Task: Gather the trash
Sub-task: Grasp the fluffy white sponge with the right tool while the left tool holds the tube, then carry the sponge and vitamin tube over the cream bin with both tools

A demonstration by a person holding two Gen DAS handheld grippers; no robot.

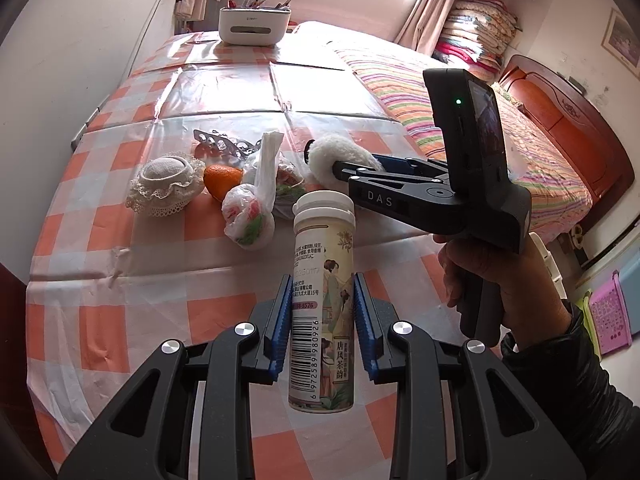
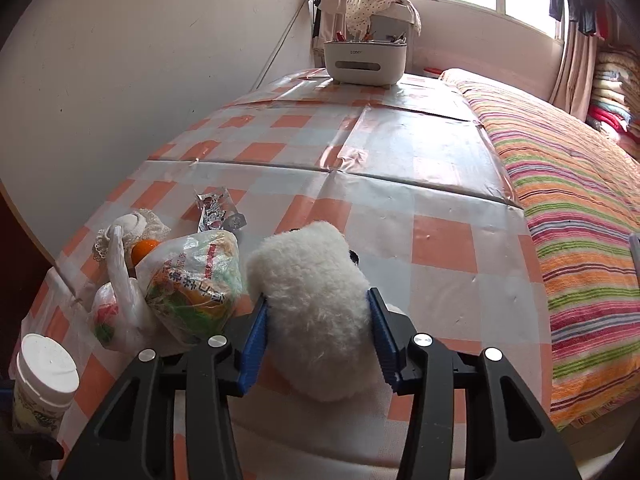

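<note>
So the table (image 1: 224,92) has a shiny orange-and-white checked plastic cover and takes up most of both views, with a plain white wall along the left edge and a bright window at the top. At top centre of the left view, a white box (image 1: 254,26) sits at the far end of the table with pens or similar sticking out, can't make out exactly what. Mid-left there's a lacy round cushion (image 1: 167,182), then an orange (image 1: 222,180), then a knotted plastic bag (image 1: 256,200) with colourful wrappers inside, and a foil pill sheet (image 1: 224,145) behind them. Bottom centre, the left gripper (image 1: 322,312) is clamped on a white-capped tube (image 1: 323,300), held upright above the table. Right of that, the right gripper (image 2: 316,332) has its blue pads against a fluffy white toy (image 2: 316,300), lower centre in its own view. The bed (image 2: 568,208) with a striped blanket fills the right side, folded quilts stacked in the upper right corner.
</note>
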